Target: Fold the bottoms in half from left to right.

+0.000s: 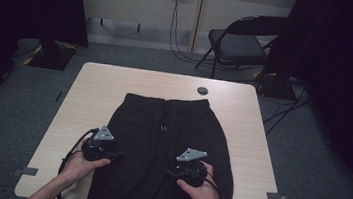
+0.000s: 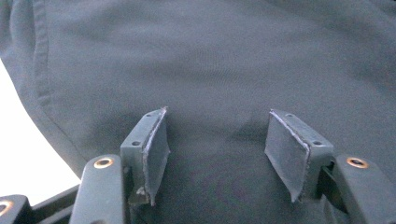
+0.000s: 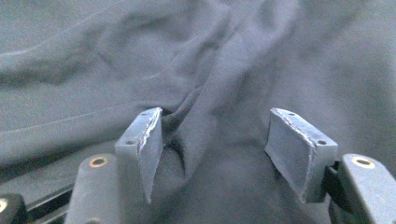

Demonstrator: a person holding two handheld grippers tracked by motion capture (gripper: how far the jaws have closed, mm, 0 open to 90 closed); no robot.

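Bench (image 1: 116, 80) carries black shorts (image 1: 163, 128), waistband at frame top. Left tongs (image 2: 215, 140) apart over flat cloth; right tongs (image 3: 215, 142) apart over a wrinkle.

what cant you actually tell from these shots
- Black trousers, high view: leg ends cut off by the bottom edge.
- Left hand-held gripper and right hand-held gripper, high view: jaws hidden under the bodies and hands.
- Small dark round thing on the table, high view: too small to identify.
- Both gripper views: whether pads touch cloth is unclear.
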